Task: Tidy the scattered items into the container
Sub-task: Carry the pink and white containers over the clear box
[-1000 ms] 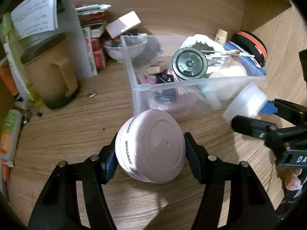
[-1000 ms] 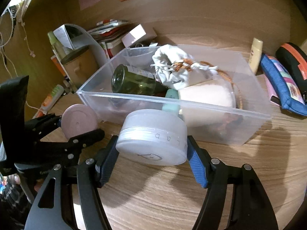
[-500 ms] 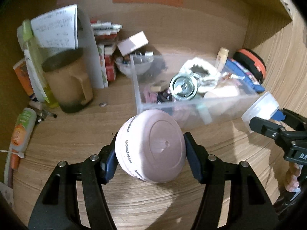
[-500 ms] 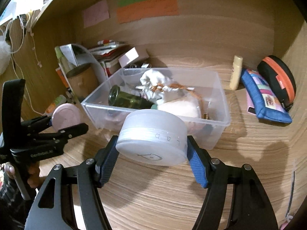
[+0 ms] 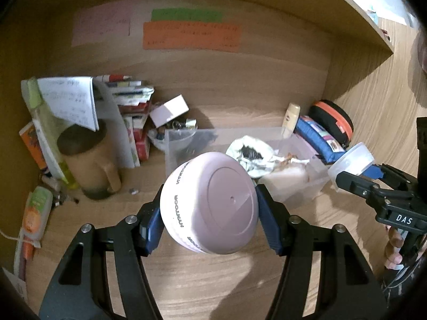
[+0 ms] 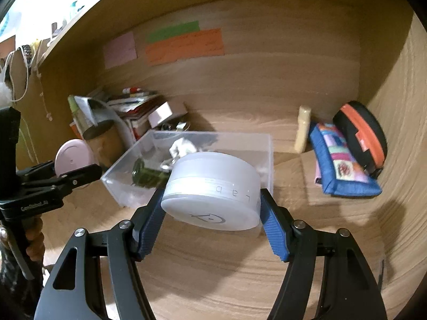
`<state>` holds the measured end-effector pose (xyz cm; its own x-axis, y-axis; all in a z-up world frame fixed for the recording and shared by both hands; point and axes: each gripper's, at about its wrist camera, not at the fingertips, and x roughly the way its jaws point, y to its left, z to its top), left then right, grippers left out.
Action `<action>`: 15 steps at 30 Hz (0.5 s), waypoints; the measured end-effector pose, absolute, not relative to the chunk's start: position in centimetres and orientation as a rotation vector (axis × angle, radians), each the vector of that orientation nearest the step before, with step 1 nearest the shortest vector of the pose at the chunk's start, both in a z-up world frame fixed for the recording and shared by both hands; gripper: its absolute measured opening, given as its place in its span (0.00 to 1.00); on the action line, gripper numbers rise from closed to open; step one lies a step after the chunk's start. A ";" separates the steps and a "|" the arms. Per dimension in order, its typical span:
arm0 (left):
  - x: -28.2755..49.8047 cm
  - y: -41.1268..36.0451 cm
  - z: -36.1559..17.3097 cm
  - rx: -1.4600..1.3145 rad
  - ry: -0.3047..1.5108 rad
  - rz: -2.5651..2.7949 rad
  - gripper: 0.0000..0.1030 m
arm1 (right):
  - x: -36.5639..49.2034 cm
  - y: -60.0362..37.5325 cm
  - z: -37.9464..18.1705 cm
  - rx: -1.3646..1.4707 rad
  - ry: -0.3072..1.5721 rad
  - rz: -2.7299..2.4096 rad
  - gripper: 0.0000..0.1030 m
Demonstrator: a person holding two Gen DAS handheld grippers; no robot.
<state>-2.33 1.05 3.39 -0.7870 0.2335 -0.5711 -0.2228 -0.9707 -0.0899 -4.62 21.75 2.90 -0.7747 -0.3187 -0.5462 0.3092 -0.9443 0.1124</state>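
My left gripper (image 5: 209,214) is shut on a round pink jar (image 5: 210,202), held above the desk in front of the clear plastic bin (image 5: 176,144). My right gripper (image 6: 212,209) is shut on a round white jar (image 6: 213,186), held above the desk in front of the bin (image 6: 128,160). The bin holds a green glass jar (image 6: 148,177), a white cloth bag (image 5: 250,154) and other small items. The right gripper with its white jar (image 5: 349,162) shows at the right of the left wrist view; the left gripper with the pink jar (image 6: 73,157) shows at the left of the right wrist view.
A tan mug (image 5: 90,165), papers and boxes stand left of the bin. A cream tube (image 6: 303,129), a blue patchwork pouch (image 6: 344,168) and a black-orange case (image 6: 363,136) lie right of it. Tubes (image 5: 34,213) lie at far left. Wooden walls close the back and right.
Both grippers have risen and pulled back from the bin, each keeping its jar; the bin now looks smaller and farther away in both views.
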 end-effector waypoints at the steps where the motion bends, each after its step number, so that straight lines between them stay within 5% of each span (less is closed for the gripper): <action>1: -2.5 1.0 3.6 -0.880 -0.028 2.760 0.61 | -4.8 21.9 3.0 0.827 -0.025 -2.686 0.63; 15: -6.3 -0.1 5.5 -0.832 -0.061 2.762 0.61 | -8.4 22.2 3.8 0.842 -0.033 -2.728 0.63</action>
